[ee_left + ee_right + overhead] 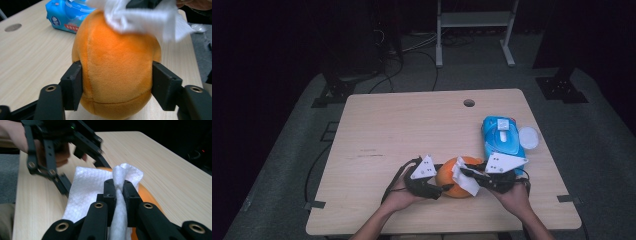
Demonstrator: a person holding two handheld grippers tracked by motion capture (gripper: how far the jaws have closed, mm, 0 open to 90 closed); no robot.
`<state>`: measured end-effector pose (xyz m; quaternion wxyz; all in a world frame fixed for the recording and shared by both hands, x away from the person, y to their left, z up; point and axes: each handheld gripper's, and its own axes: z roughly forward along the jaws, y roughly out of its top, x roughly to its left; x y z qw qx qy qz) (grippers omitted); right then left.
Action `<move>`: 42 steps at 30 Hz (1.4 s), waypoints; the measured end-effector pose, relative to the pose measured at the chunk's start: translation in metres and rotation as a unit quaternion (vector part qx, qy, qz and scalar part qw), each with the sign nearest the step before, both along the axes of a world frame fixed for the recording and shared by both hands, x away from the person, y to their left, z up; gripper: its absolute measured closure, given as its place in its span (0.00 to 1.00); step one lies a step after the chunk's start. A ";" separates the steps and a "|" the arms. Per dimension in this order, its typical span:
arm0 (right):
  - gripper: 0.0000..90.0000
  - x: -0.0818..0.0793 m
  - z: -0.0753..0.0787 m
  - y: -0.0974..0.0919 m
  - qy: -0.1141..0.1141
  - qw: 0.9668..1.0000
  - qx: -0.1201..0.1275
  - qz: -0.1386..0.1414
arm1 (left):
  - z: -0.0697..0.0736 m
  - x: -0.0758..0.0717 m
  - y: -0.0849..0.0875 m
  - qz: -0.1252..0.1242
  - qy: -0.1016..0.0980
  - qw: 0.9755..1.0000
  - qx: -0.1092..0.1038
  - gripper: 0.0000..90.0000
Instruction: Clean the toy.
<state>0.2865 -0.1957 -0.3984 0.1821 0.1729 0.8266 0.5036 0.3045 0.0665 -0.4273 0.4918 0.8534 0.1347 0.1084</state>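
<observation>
A pale wooden table (402,125) stands in a dark room, with the orange plush (451,178) near its front edge. The left gripper (116,82) clamps the plush; the right gripper (119,192) pinches a white wipe (86,187) draped over it. The high view adds a blue wipe pack (502,137).

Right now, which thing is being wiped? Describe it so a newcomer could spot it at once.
Look at the near edge of the wooden table, between the two hands. There sits an orange plush ball, clamped by the left claw, a white wipe draped over it. It alone is round, fuzzy and orange; the blue wipes pack is flat.
</observation>
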 end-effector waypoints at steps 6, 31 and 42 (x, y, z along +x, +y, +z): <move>0.91 -0.004 -0.007 -0.012 0.017 1.000 0.009 -0.011 | 0.003 0.005 -0.001 -0.008 0.040 0.999 -0.034 0.25; 0.91 -0.009 0.007 0.029 -0.007 0.999 -0.003 0.034 | 0.005 -0.016 -0.019 -0.044 -0.038 0.998 0.011 0.35; 0.91 0.000 0.002 -0.002 0.008 1.000 -0.002 -0.011 | 0.001 -0.013 -0.013 -0.051 -0.026 0.998 0.004 0.30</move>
